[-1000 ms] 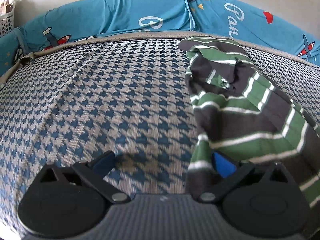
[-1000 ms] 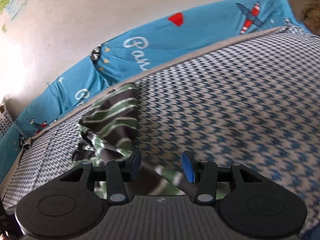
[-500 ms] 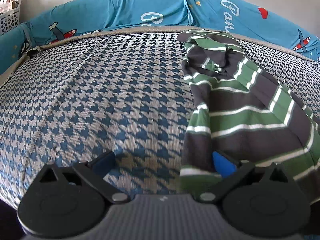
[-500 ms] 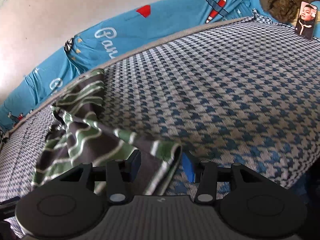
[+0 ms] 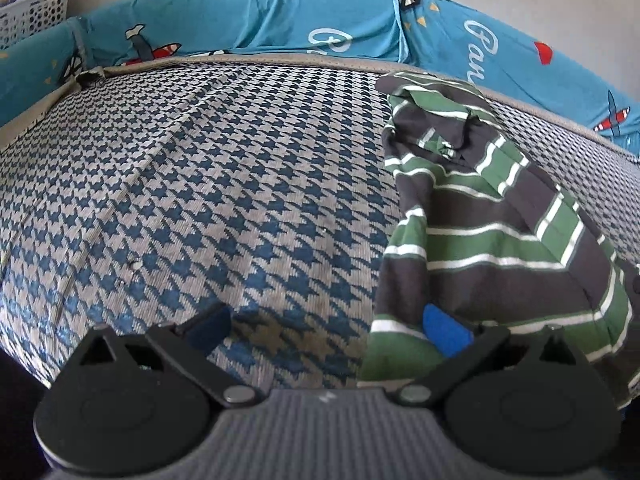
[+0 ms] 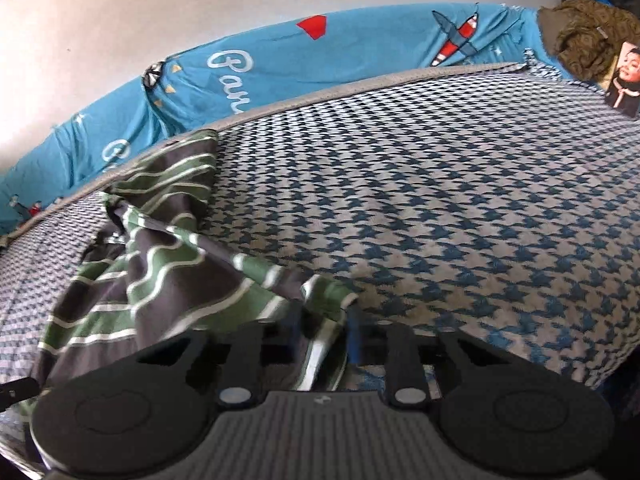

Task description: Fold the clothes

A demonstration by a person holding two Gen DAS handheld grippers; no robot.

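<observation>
While one striped garment [image 6: 160, 276] lies on the bed [image 6: 440, 200], right tool [image 6: 324, 340] has just clamped its hem; left tool [image 5: 324, 332] stands apart beside it.

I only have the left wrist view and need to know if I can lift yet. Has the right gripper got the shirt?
Observer: Yes. The right gripper has just been closing, and a corner of the shirt sits pinched between its fingers.
Operator: Is the bed clear to the right of the shirt?
Observer: The cover is bare there, but a photo stands at the far right corner.
Operator: Anything else by it?
Observer: A brown bundle lies just behind the photo.
</observation>
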